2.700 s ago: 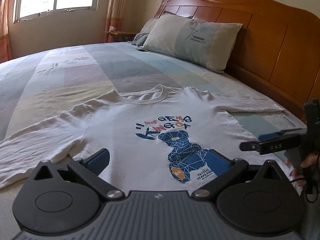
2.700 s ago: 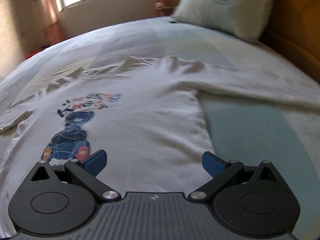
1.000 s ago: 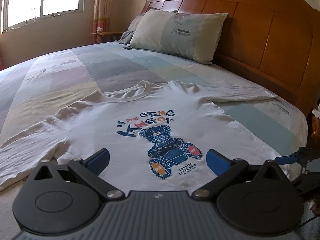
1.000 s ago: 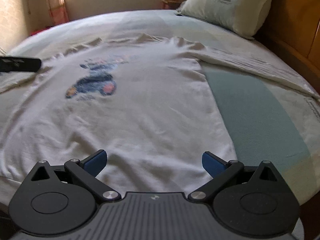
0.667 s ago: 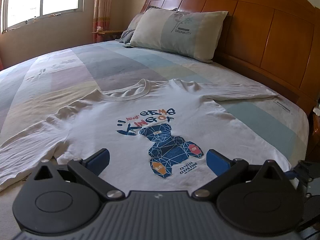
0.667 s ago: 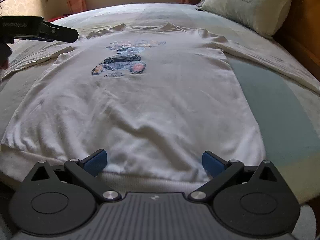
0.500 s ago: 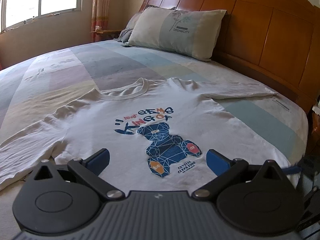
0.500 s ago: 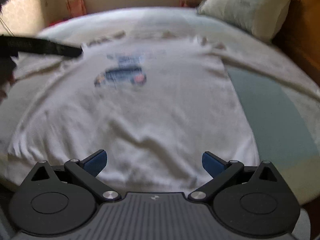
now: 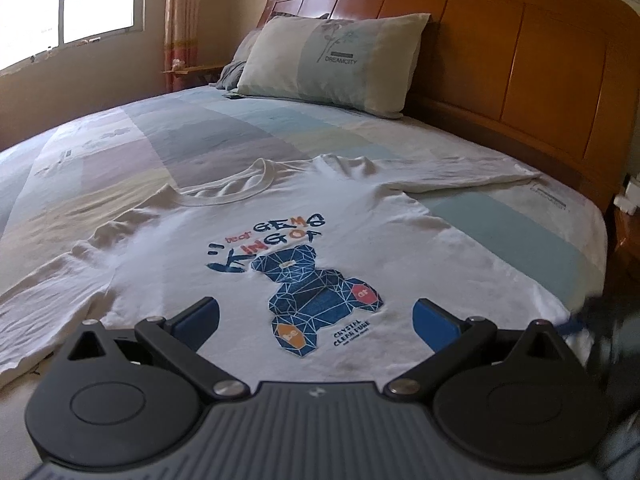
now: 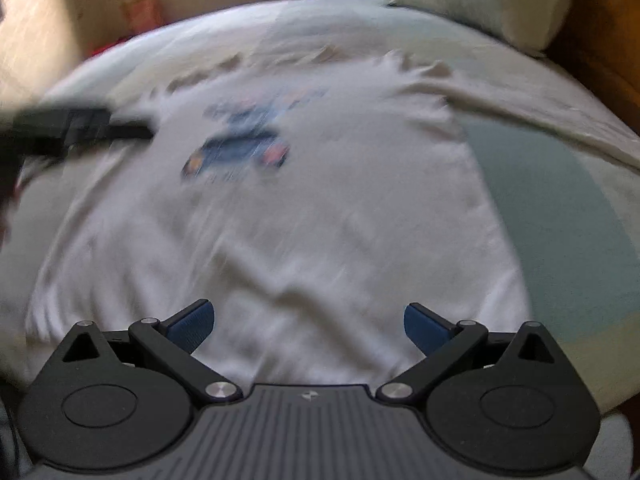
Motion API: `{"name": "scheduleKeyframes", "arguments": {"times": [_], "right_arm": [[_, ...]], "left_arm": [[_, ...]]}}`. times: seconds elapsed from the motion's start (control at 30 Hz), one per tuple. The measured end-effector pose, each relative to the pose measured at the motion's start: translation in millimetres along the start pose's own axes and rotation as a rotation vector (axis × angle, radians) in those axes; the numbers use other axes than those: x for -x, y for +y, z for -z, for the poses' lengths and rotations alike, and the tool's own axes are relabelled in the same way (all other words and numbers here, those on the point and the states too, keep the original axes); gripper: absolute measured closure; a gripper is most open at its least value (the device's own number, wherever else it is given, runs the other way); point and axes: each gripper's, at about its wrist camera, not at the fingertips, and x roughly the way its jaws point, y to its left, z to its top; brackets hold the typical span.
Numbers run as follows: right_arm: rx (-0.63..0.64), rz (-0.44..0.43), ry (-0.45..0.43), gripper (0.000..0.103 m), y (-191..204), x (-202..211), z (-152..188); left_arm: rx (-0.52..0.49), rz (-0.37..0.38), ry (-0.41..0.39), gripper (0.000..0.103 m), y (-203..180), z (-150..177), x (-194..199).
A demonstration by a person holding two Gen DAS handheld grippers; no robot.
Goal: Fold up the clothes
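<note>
Your left claw (image 9: 316,316) hangs low over the hem end of the shirt (image 9: 280,240), jaws spread wide with nothing between them, and your right claw (image 10: 308,324) is the same: wide apart, empty, poised over the lower edge of the cloth. Held that way, both are set to take an edge or a corner, so the spread looks like readiness rather than rest; that is my reading, not something shown. The right view is smeared by motion, so fine detail there cannot be trusted.

You have the shirt lying flat on the bed (image 9: 120,152), front side up, the collar pointing toward the pillow (image 9: 332,60) and the headboard (image 9: 520,60) off to your right. Both long sleeves are stretched out sideways, one running toward the headboard side, the other trailing off to your left. No part of the body is doubled over. It is white, with a blue bear print (image 9: 316,300) and lettering above it, lightly creased around the shoulders and neckline. Spread open like this, it gives you straight side seams to fold along.
</note>
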Motion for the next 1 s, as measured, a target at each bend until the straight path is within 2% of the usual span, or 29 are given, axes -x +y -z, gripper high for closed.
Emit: {"name": "scheduleKeyframes", "arguments": {"times": [0.13,0.27,0.37,0.53,0.63,0.77,0.87,1.0], "right_arm": [[-0.022,0.049,-0.069,0.0,-23.8,3.3,-39.8],[0.03,0.134,-0.132,0.0,-48.0,-9.4,-96.1],[0.013,0.179,-0.15,0.0,-74.9,-34.2,-143.9],[-0.074,0.198,-0.116,0.0,-124.2,-94.2,-209.2],[-0.145,0.181,-0.08,0.0,-151.2,-137.3,-231.6],[-0.172,0.199,0.017,0.0,-174.1,-194.6,-241.6],[-0.147,0.24,-0.001,0.0,-180.4,-219.7,-243.3],[-0.176,0.247,-0.037,0.0,-195.6,-235.4,-259.8]], "left_arm": [[-0.002,-0.003,0.003,0.001,-0.4,0.0,-1.9],[0.012,0.001,-0.038,0.001,5.2,-0.7,3.0],[0.032,0.009,-0.082,0.001,14.0,-0.1,4.1],[0.071,0.016,-0.136,0.001,30.1,1.8,-1.3],[0.101,0.008,-0.143,0.001,39.8,3.5,-10.4],[0.142,0.016,-0.134,0.001,48.8,6.3,-22.9],[0.152,0.028,-0.136,0.001,49.9,8.9,-28.9],[0.13,0.029,-0.126,0.001,44.7,10.5,-33.8]]}}
